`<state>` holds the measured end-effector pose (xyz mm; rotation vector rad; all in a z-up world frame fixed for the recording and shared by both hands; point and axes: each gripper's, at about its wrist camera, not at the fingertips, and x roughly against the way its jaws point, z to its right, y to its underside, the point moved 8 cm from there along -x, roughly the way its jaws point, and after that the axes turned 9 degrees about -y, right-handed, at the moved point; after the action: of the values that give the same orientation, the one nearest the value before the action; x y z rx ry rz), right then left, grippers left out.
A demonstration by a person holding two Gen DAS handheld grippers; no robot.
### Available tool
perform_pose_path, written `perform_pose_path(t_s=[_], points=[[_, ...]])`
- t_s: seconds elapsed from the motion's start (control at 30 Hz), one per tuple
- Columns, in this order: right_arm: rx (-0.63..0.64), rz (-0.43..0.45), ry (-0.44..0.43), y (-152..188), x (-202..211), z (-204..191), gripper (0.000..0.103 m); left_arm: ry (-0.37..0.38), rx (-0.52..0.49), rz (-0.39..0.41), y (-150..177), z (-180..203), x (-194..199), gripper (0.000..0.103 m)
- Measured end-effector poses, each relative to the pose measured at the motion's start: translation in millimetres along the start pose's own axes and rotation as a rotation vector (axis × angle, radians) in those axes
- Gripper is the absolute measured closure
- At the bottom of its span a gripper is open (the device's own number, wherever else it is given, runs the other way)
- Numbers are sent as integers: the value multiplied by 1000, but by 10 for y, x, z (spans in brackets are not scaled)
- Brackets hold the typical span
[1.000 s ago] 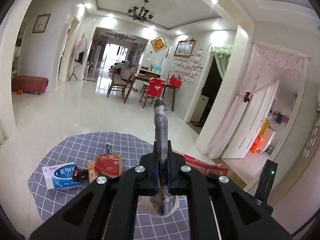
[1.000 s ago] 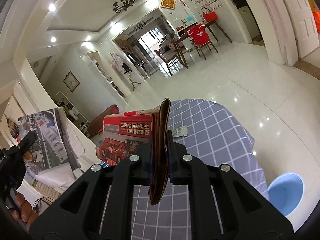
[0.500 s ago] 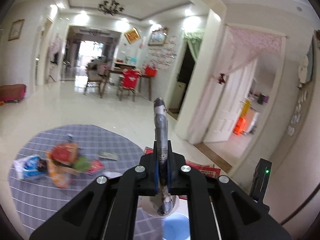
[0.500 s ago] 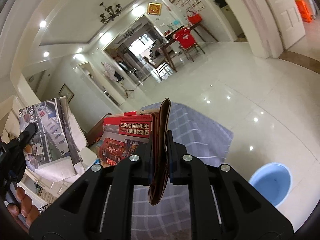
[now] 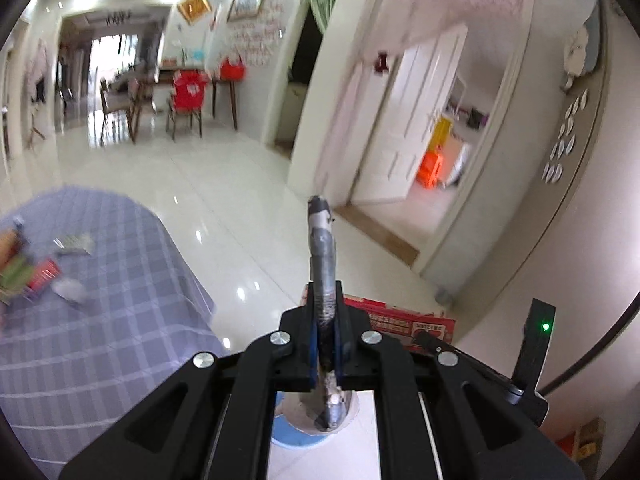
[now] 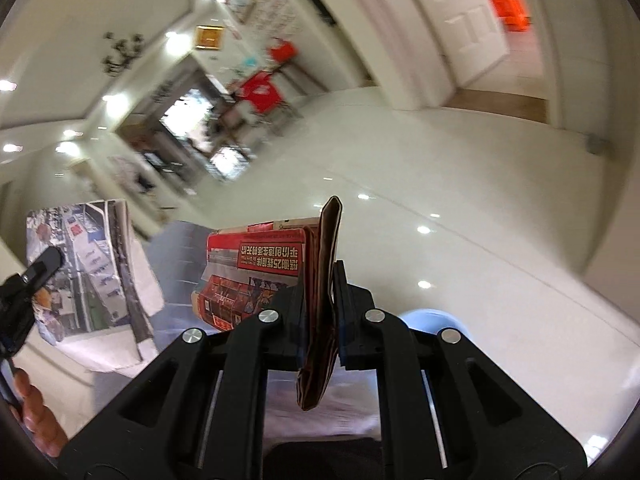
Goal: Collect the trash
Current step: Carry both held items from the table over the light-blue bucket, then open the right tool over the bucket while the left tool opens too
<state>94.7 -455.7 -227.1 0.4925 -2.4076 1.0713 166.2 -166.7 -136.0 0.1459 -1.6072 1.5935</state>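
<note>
My left gripper (image 5: 325, 332) is shut on a printed paper sheet (image 5: 322, 256), seen edge-on as a grey strip standing up between the jaws. The same sheet (image 6: 76, 272) shows its printed face in the right wrist view, held by the left gripper (image 6: 24, 284). My right gripper (image 6: 320, 312) is shut on a red folded carton (image 6: 260, 272) with a brown inner side. The carton (image 5: 404, 322) also shows in the left wrist view. A blue bin (image 5: 294, 434) lies on the floor below both grippers, mostly hidden; its rim (image 6: 432, 318) peeks out beside the right gripper.
A round table with a grey checked cloth (image 5: 100, 320) sits at the left with several loose wrappers (image 5: 28, 276) on it. Shiny white floor (image 5: 224, 192) spreads beyond. A wall (image 5: 520, 280) and open white door (image 5: 408, 140) stand at the right.
Both grippers have swung right, away from the table and over the floor, each still holding its piece. The table slid to the left edge and the blue bin came under the grippers.
</note>
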Motion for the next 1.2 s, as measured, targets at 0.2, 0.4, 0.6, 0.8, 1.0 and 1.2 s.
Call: perform_pose_path(t_s=[0.2, 0.4, 0.6, 0.8, 1.0, 1.2], points=[[31, -73, 204, 339, -380, 714, 92, 19, 20, -160, 426, 25, -845, 98], [109, -183, 354, 720, -900, 1144, 92, 9, 16, -266, 736, -49, -1450, 98], [93, -248, 340, 889, -1507, 1180, 38, 1, -5, -338, 962, -100, -1869, 98], [83, -247, 301, 880, -1499, 938, 32, -8, -21, -389, 1135, -108, -2114, 98], [83, -166, 271, 735, -1192, 783, 32, 11, -30, -418, 1267, -24, -2230, 97], [76, -105, 246, 597, -955, 651, 32, 29, -40, -432, 1332, 84, -2268, 97]])
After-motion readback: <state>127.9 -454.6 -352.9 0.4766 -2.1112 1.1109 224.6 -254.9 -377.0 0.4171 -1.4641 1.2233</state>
